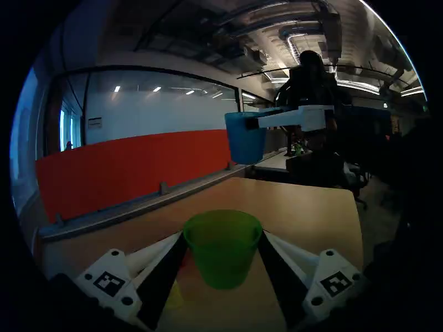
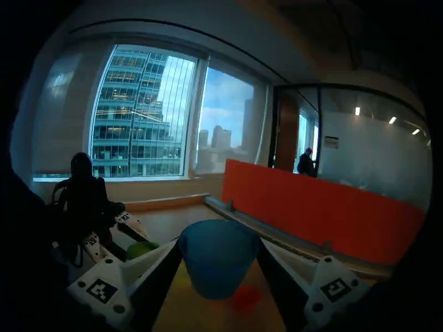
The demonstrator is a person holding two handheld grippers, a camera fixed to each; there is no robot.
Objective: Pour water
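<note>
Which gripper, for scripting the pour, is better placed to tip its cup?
Right, probably: the right gripper holds the blue cup high above the table; the left gripper holds the green cup low.

Near cup [image 1: 222,252] between fingers [image 1: 160,265] of left gripper [image 1: 222,239] over table [image 1: 310,205], far cup [image 1: 245,141] in right gripper [image 2: 219,246], raised behind.

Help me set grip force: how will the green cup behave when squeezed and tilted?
The green cup looks like thin translucent plastic, so it is probably light and may flex if the left gripper squeezes hard. Its smooth, tapered wall could slide in the grip when tilted. Its contents cannot be seen, so its weight is uncertain.
</note>
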